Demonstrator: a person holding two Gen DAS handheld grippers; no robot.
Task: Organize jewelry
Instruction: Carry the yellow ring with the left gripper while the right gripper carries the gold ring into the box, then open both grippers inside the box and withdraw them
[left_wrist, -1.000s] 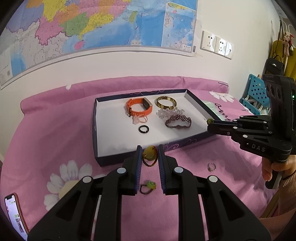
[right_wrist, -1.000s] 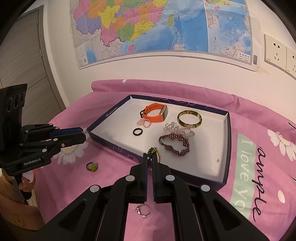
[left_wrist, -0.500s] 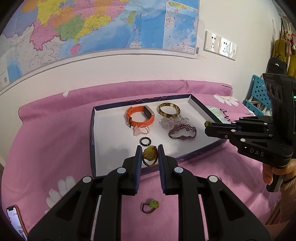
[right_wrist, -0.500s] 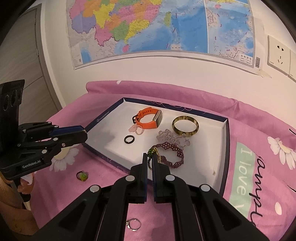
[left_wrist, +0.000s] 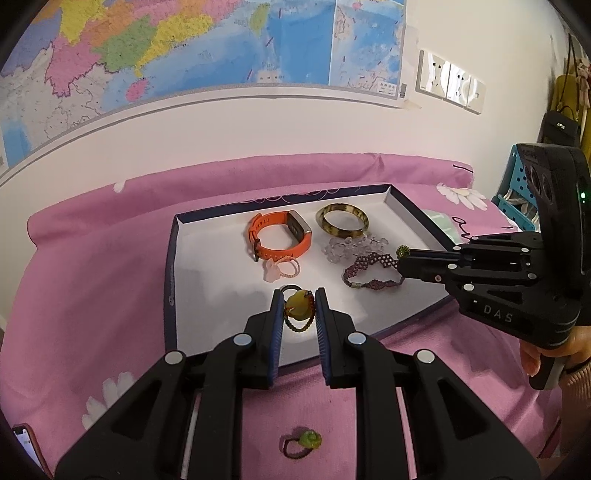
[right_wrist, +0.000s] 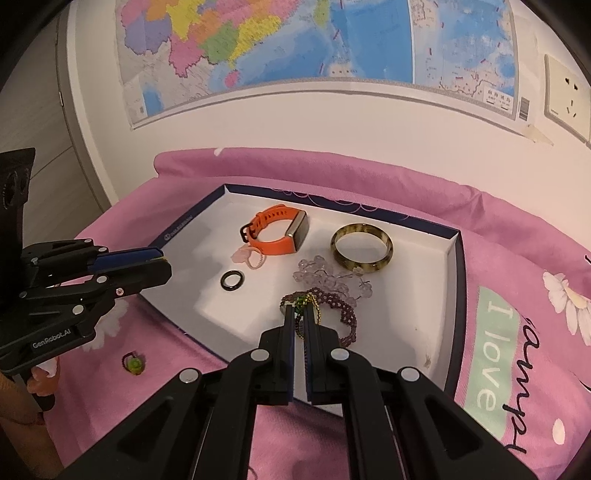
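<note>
My left gripper (left_wrist: 299, 307) is shut on a ring with a yellow stone and dark beaded band (left_wrist: 297, 308), over the front part of the white navy-walled tray (left_wrist: 214, 280). My right gripper (right_wrist: 299, 318) is shut on a small green and gold beaded ring (right_wrist: 306, 301), above the purple beaded bracelet (right_wrist: 341, 310) in the tray (right_wrist: 417, 295). Each gripper also shows in the other's view: the right gripper (left_wrist: 404, 254) from the side, the left gripper (right_wrist: 162, 260) at the tray's left edge. A green-stone ring (left_wrist: 302, 441) lies on the pink sheet.
In the tray lie an orange watch (left_wrist: 280, 236), an amber bangle (left_wrist: 343, 221), a clear crystal bracelet (left_wrist: 351, 247), a pink flower ring (left_wrist: 280, 269) and a black ring (right_wrist: 232, 280). A phone (left_wrist: 26, 448) lies at the sheet's lower left. A wall with a map stands behind.
Both grippers have moved forward from over the sheet to over the tray, each still shut on its ring. The green-stone ring stays on the sheet.
</note>
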